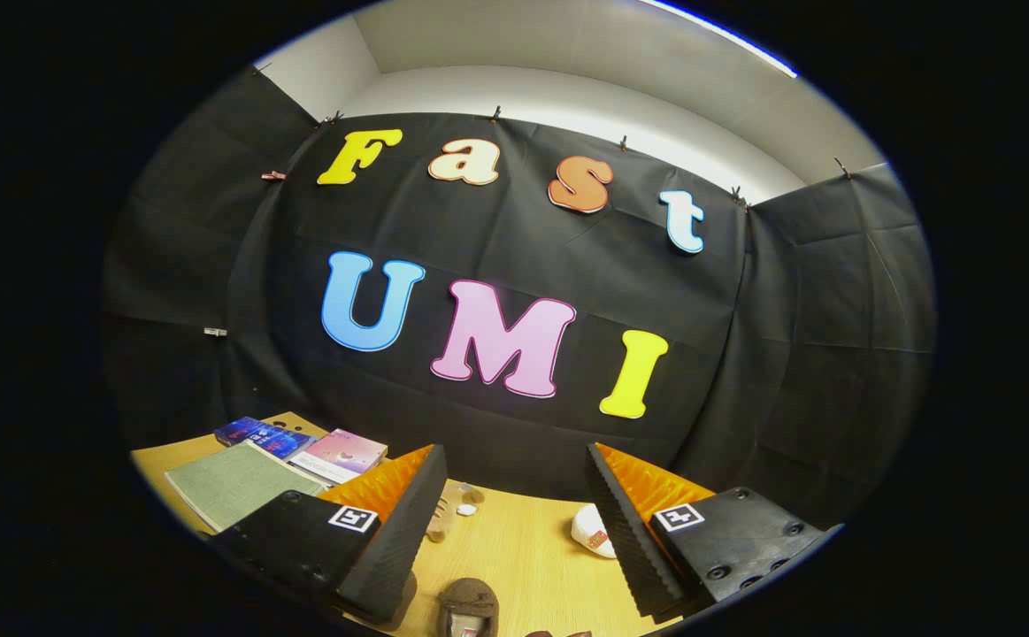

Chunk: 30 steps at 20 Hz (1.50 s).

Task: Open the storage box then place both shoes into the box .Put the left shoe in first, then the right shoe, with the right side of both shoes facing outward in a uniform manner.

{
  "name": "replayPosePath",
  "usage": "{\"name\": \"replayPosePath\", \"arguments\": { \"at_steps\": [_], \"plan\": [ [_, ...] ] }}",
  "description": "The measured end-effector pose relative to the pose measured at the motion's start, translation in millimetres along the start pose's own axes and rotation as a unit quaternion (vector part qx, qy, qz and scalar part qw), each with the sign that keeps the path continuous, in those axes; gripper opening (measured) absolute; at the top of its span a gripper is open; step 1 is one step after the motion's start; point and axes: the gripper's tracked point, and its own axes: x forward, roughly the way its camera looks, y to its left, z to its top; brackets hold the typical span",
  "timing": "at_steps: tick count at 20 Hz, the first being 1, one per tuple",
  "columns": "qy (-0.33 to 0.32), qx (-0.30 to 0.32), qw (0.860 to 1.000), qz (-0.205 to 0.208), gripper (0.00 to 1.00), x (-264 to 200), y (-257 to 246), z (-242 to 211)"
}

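My gripper (514,531) is open, its two fingers spread wide above a wooden table (523,548), with nothing between them. Below and between the fingers lies a brown fuzzy shoe (468,606), only its top end showing. A second dark piece (558,633) peeks in just to its right; I cannot tell what it is. The gripper is tilted upward, facing the booth wall more than the table.
A green book (231,482) and two smaller books (337,453) lie on the table beyond the left finger. Small beige and white bits (456,509) sit ahead between the fingers. A white object (592,531) lies by the right finger.
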Motion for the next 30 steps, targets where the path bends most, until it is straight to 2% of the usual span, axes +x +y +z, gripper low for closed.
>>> {"name": "replayPosePath", "arguments": {
  "at_steps": [8, 11, 14, 17, 20, 23, 25, 27, 30],
  "plan": [
    [-0.001, -0.004, 1.0, 0.01, 0.97, -1.7, 10.0, 0.5],
    [0.002, 0.003, 1.0, 0.027, 0.97, 0.2, 21.8, -1.5],
    [0.013, 0.023, 0.997, 0.072, 0.97, 2.0, 46.2, -9.4],
    [0.042, 0.069, 0.985, 0.152, 0.97, 2.9, 85.6, -25.5],
    [0.079, 0.155, 0.958, 0.229, 0.97, 0.0, 119.3, -42.0],
    [0.117, 0.255, 0.917, 0.284, 0.98, 5.4, 146.6, -63.8],
    [0.152, 0.311, 0.88, 0.326, 0.98, 4.6, 163.6, -83.9],
    [0.193, 0.361, 0.834, 0.369, 0.98, 6.7, 181.9, -105.0],
    [0.241, 0.421, 0.772, 0.41, 0.97, 11.0, 196.7, -135.4]
  ]
}}
